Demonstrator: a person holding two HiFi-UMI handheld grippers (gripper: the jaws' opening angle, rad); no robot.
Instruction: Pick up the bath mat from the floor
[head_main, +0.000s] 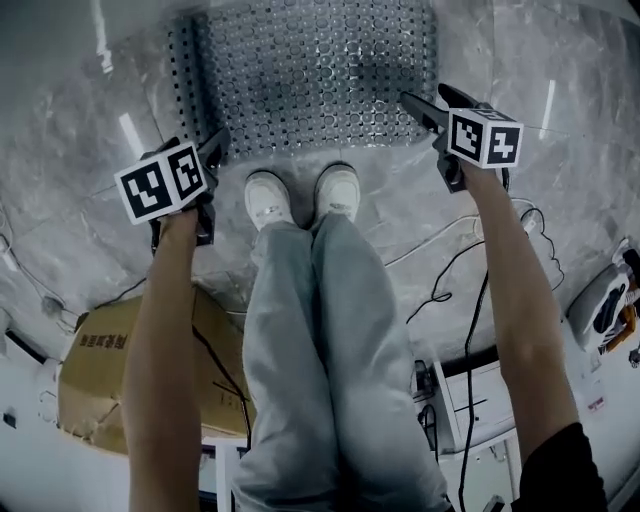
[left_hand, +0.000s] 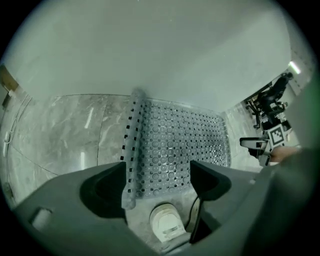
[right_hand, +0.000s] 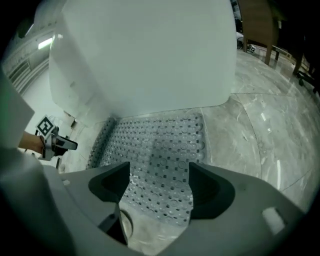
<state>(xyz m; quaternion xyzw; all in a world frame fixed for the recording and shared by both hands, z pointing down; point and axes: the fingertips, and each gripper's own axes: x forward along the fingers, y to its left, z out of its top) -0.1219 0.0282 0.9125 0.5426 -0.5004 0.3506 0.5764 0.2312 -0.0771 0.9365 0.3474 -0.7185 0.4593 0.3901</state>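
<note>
1. Mat (head_main: 310, 75) lies on the marble floor (head_main: 80, 230). Its left edge is curled up a little.
2. Left gripper (head_main: 213, 150) is at the mat's near-left corner, pointing steeply down. Jaws are wide apart and grip nothing; the curled mat edge shows between them, not pinched.
3. Right gripper (head_main: 418, 108) is at the mat's near-right corner. Jaws are also wide apart and empty, with mat surface visible in the gap.
4. I can't tell whether either gripper touches the mat.
5. The person's white shoes (head_main: 268, 198) are just short of the mat's near edge, between the grippers.
6. Cardboard box (head_main: 100, 370) sits well back from the mat, on the left.
7. Cables (head_main: 450, 270) trail on the floor back from the mat, on the right.
</note>
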